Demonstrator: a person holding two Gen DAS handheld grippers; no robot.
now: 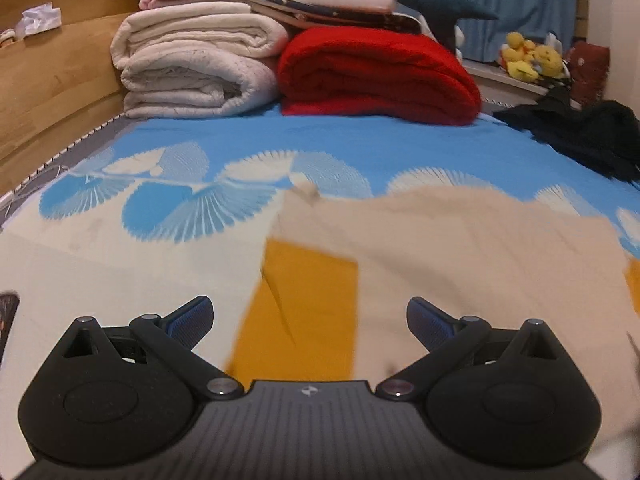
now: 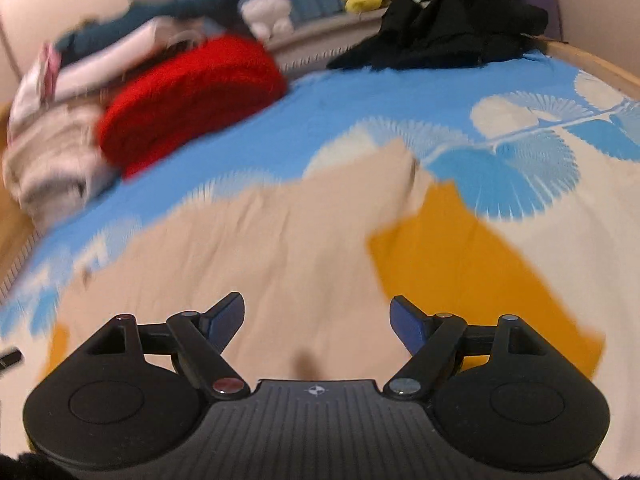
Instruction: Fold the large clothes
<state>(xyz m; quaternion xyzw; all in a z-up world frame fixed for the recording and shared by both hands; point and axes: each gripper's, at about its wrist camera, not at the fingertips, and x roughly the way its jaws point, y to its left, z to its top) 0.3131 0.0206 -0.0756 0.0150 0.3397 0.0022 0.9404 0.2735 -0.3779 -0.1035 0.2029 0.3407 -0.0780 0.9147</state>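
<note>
A large beige garment (image 1: 460, 248) with mustard-orange panels (image 1: 304, 304) lies spread on the blue patterned bed sheet (image 1: 320, 136). My left gripper (image 1: 310, 312) hovers over its left orange panel, jaws wide apart with nothing between them. In the right wrist view the same beige garment (image 2: 248, 240) fills the foreground, with an orange panel (image 2: 460, 260) to the right. My right gripper (image 2: 317, 308) is over the beige cloth, open and empty. The right view is blurred by motion.
Folded white quilts (image 1: 192, 64) and a folded red blanket (image 1: 376, 72) are stacked at the head of the bed, against a wooden headboard (image 1: 52, 72). A heap of black clothes (image 1: 592, 136) lies at the far right edge. Yellow plush toys (image 1: 528, 56) sit on the ledge behind.
</note>
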